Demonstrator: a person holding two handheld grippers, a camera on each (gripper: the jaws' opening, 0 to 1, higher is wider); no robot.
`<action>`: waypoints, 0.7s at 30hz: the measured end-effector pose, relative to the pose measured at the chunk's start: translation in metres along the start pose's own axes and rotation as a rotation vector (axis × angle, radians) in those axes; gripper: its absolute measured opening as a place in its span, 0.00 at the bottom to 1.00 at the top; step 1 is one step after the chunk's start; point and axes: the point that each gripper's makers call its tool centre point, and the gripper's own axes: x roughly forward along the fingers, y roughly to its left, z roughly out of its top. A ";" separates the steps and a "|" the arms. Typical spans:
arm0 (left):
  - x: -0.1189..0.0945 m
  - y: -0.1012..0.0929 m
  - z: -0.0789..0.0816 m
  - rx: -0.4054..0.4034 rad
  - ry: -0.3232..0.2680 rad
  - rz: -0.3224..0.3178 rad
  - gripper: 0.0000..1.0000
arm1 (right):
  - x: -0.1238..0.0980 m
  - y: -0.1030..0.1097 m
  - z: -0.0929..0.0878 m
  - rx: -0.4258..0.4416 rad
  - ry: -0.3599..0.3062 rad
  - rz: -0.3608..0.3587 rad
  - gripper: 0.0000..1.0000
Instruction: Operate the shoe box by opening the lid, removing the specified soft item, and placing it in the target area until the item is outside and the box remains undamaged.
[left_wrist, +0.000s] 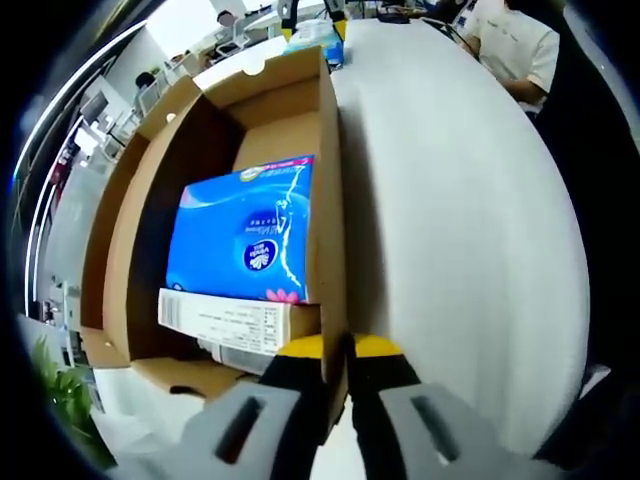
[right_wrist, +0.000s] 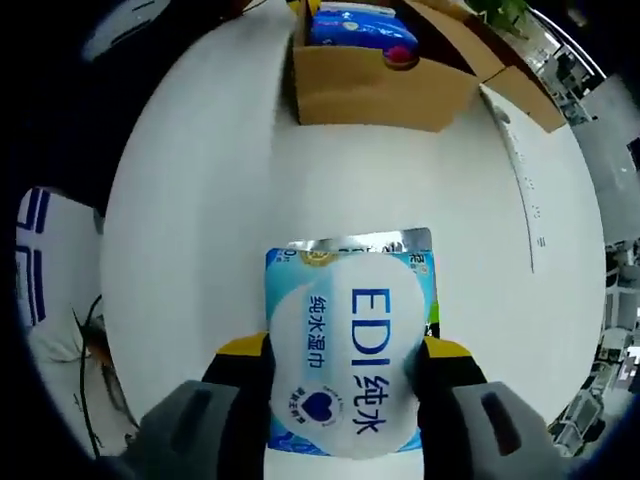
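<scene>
Your right gripper (right_wrist: 345, 375) has its jaws closed on the wet wipes pack (right_wrist: 348, 350), one jaw at each side, holding it over the white table (right_wrist: 200, 200). At twelve o'clock from the pack, well apart, stands the shoe box (right_wrist: 380, 90), its flaps spread open.

Your left gripper (left_wrist: 340, 375) pinches the box's side wall (left_wrist: 328, 200) between nearly shut jaws. Inside the box, at eleven o'clock from those jaws, a blue tissue pack (left_wrist: 245, 235) lies beside a white carton (left_wrist: 225, 322). A person (left_wrist: 515, 45) sits at one o'clock beyond the table.
</scene>
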 end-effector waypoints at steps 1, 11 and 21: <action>0.000 0.000 0.000 0.000 -0.001 0.000 0.06 | 0.000 -0.001 0.000 -0.011 -0.002 -0.003 0.56; 0.001 0.001 0.002 0.001 -0.002 0.000 0.06 | -0.002 -0.011 0.004 -0.061 0.010 -0.026 0.53; 0.001 0.002 0.002 0.000 -0.001 0.000 0.06 | 0.002 -0.015 0.005 -0.049 0.046 -0.032 0.54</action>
